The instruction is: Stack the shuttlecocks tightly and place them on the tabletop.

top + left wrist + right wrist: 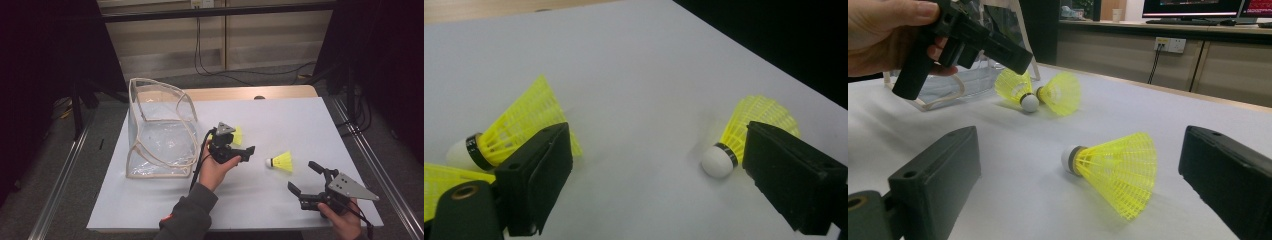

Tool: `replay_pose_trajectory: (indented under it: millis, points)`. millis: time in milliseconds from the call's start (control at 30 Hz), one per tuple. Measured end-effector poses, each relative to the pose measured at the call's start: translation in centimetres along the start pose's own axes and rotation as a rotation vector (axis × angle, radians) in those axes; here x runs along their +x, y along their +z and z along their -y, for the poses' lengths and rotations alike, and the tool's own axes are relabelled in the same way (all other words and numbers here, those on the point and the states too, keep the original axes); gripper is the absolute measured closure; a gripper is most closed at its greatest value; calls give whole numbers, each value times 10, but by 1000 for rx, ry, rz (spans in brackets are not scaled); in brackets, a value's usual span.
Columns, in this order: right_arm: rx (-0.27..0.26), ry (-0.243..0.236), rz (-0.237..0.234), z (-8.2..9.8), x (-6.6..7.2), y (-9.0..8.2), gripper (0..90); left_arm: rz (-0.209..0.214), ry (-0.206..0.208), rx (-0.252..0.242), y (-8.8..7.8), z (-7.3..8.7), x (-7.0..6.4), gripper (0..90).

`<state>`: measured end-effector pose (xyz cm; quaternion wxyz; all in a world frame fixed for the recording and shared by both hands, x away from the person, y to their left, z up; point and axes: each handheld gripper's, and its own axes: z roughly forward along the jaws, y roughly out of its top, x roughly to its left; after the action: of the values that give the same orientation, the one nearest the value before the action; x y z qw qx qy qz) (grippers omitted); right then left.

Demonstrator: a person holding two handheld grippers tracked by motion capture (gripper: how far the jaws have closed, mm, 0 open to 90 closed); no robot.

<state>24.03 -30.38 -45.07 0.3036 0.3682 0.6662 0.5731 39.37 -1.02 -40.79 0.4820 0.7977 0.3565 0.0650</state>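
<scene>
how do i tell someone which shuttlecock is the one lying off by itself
Start at the clear bag on the left of the white table and go right, past the left claw. The lone shuttlecock lies on its side on open table ahead of the right claw, while the other shuttlecocks huddle by the bag.

Left gripper (pixel 239 153) hides most of the shuttlecocks (pixel 237 135) behind it; right hand (pixel 345 223) cut off.

Lab/office: monitors (pixel 1193 7) on back counter, wall sockets (pixel 1170 44), framed test table (pixel 300 115).
</scene>
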Motion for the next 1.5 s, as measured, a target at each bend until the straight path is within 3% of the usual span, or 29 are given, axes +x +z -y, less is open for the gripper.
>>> replay_pose_trajectory:
  millis: [300,400,1000,1500]
  points:
    - [2,-6,1,0,0,0,27,29,7,2,-7,9,-4,110]
    - [2,-10,2,0,0,0,27,18,23,10,-9,12,-4,102]
    - [3,-10,1,-1,1,0,28,73,21,25,-18,27,-8,83]
    - [3,-13,1,-1,1,0,28,93,21,32,-20,32,-13,65]
